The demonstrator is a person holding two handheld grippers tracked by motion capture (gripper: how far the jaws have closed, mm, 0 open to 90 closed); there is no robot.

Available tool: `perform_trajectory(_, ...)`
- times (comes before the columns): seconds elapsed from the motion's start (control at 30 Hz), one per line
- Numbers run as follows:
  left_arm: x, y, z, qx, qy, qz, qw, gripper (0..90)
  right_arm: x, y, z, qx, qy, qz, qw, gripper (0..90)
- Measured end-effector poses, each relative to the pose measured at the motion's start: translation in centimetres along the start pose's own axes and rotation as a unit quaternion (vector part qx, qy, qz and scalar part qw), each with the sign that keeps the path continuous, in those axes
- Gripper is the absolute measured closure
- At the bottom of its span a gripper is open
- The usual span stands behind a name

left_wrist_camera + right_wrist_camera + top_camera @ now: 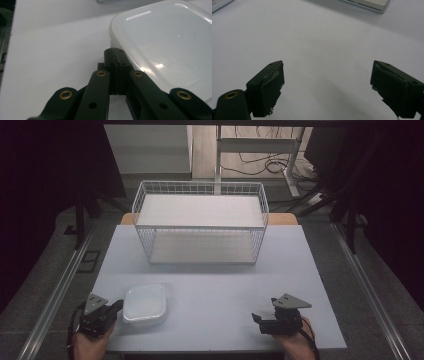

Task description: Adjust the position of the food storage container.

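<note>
Now we see our left tongs [115, 56] closed beside the lidded plastic container [145, 303], our right tongs [327, 87] wide over the desk [225, 285].

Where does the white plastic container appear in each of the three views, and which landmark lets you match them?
High view: the white plastic container sits at lower left on the table, at the tip of the left hand-held gripper.
Left gripper view: it takes up the upper right, just beyond the shut jaws.
Right gripper view: open jaws over bare table; the container cannot be made out here.
Shared landmark: the pale table top.
</note>
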State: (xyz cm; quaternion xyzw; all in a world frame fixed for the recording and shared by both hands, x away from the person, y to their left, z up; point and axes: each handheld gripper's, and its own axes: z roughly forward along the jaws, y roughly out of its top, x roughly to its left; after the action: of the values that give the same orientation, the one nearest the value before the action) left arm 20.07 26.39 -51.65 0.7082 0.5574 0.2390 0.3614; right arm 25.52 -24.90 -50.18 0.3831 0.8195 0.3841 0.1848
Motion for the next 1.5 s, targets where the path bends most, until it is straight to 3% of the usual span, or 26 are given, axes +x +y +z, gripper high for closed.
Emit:
perform_trajectory(0.33,-3.2,1.2,1.5,0.003,-0.030,0.029,0.9991,90.0,0.1,0.1,0.1,0.003,0.000,-0.007,1.0000,12.5)
perform_trajectory(0.6,-7.0,2.2,3.1,0.006,-0.063,0.053,0.9966,90.0,0.1,0.0,0.1,0.006,-0.002,-0.011,0.9999,13.3)
perform_trajectory(0.8,-8.8,2.7,3.8,0.008,-0.083,0.072,0.9939,90.0,0.0,0.0,0.1,0.007,-0.002,-0.012,0.9999,13.5)
perform_trajectory(0.93,-10.4,3.3,4.6,0.008,-0.103,0.086,0.9910,90.0,0.0,0.0,0.1,0.009,-0.001,-0.011,0.9999,14.1)
perform_trajectory(1.2,-12.8,4.4,5.6,0.007,-0.122,0.116,0.9857,90.0,0.0,0.0,0.1,0.010,0.002,-0.011,0.9999,14.2)
perform_trajectory(1.27,-12.9,4.6,5.5,0.005,-0.120,0.125,0.9849,90.0,0.0,0.0,0.1,0.010,0.002,-0.011,0.9999,14.2)
perform_trajectory(1.33,-12.3,4.6,5.1,0.002,-0.114,0.124,0.9857,87.7,0.0,0.0,0.1,0.009,0.003,-0.011,0.9999,14.2)
perform_trajectory(1.43,-10.5,4.5,4.5,-0.013,-0.121,0.098,0.9877,67.0,0.1,0.0,0.0,0.008,0.006,-0.009,0.9999,14.2)
perform_trajectory(1.5,-9.4,4.5,4.4,-0.011,-0.135,0.083,0.9874,51.0,0.0,0.0,0.0,0.007,0.008,-0.007,0.9999,14.2)
